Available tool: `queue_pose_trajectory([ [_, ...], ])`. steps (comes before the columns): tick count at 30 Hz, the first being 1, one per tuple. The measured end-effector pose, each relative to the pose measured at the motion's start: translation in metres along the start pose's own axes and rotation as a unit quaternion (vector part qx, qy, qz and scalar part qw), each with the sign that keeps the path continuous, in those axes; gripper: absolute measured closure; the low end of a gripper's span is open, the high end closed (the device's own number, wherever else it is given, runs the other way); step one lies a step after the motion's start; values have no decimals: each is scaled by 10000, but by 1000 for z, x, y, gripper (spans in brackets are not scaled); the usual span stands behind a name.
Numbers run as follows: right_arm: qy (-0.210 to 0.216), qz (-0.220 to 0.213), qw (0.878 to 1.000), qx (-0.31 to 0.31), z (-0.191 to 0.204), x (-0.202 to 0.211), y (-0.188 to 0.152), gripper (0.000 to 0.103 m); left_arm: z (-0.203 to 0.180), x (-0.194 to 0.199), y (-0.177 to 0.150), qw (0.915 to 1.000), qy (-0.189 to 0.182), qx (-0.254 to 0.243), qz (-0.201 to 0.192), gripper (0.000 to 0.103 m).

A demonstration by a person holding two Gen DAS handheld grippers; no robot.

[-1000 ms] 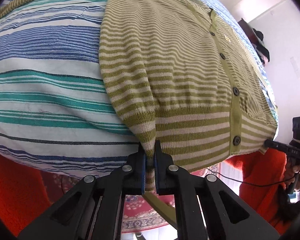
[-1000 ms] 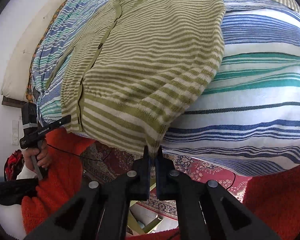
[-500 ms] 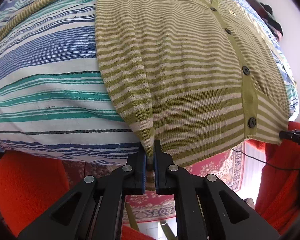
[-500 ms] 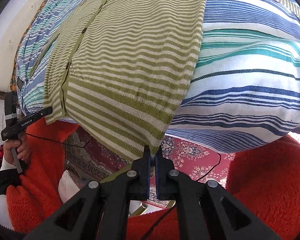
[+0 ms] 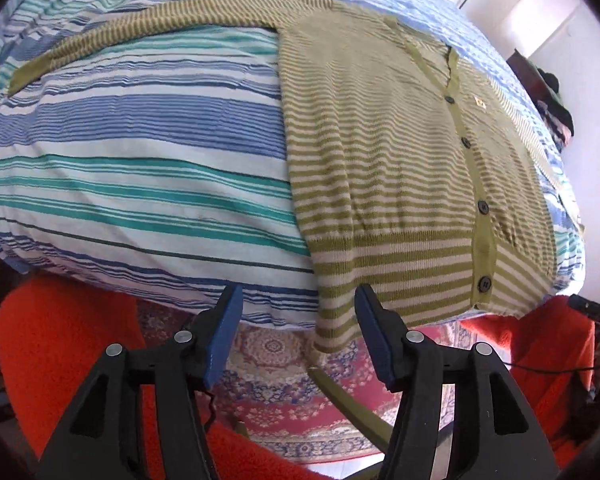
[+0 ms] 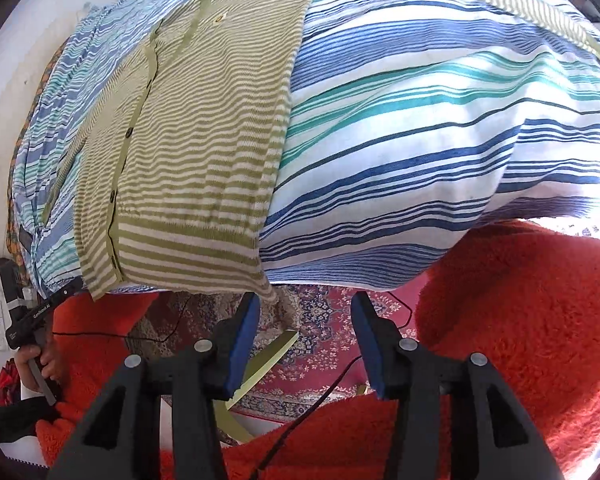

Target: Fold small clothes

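Both grippers stand with their jaws spread wide and nothing between the blue pads. The left gripper (image 5: 298,332) hovers at the near edge of the bed, its right pad just beside the hanging lower corner of the olive-green and cream striped knit cardigan (image 5: 400,184), though whether pad and knit touch cannot be told. The right gripper (image 6: 304,340) sits a little below and apart from the cardigan's (image 6: 196,152) other hem corner, clear of the cloth.

The cardigan lies face up and buttoned on the blue, teal and white striped bedsheet (image 5: 140,168) (a broad, puffy surface that bulges in the fisheye view). Its wide ribbed hem band runs along the near edge of the bed, with both lower corners drooping slightly over the edge. A row of dark buttons (image 5: 482,206) runs down the solid olive placket, and a small yellow badge (image 5: 479,101) sits beside it near the chest. One long sleeve (image 5: 148,28) stretches out flat to the side across the sheet, ending in a plain olive cuff.

Below the bed edge shows a red patterned rug (image 5: 300,408), and fuzzy orange-red fabric (image 6: 520,340) fills the lower corners of both views. In the right wrist view, the hand (image 6: 46,364) holding the other gripper's handle shows at far left.
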State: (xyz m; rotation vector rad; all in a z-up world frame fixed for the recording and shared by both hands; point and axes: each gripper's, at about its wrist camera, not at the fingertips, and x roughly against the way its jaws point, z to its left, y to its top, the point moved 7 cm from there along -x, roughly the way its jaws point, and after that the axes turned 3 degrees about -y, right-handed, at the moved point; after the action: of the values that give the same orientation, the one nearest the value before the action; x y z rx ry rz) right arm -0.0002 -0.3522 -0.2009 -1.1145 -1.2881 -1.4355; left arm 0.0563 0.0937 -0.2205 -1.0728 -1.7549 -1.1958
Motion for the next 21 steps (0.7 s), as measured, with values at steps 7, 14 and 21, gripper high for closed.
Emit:
queue_pose_trajectory([
  [7, -19, -1149, 9911, 672, 43, 53, 66, 55, -22, 22, 56, 9978, -321, 11, -588, 26],
  [14, 393, -1600, 9697, 1801, 144, 72, 150, 55, -51, 18, 134, 9948, -302, -672, -704, 25],
  [21, 134, -1901, 9599, 2055, 140, 60, 269, 55, -55, -22, 246, 9878, 80, -1489, -447, 20],
])
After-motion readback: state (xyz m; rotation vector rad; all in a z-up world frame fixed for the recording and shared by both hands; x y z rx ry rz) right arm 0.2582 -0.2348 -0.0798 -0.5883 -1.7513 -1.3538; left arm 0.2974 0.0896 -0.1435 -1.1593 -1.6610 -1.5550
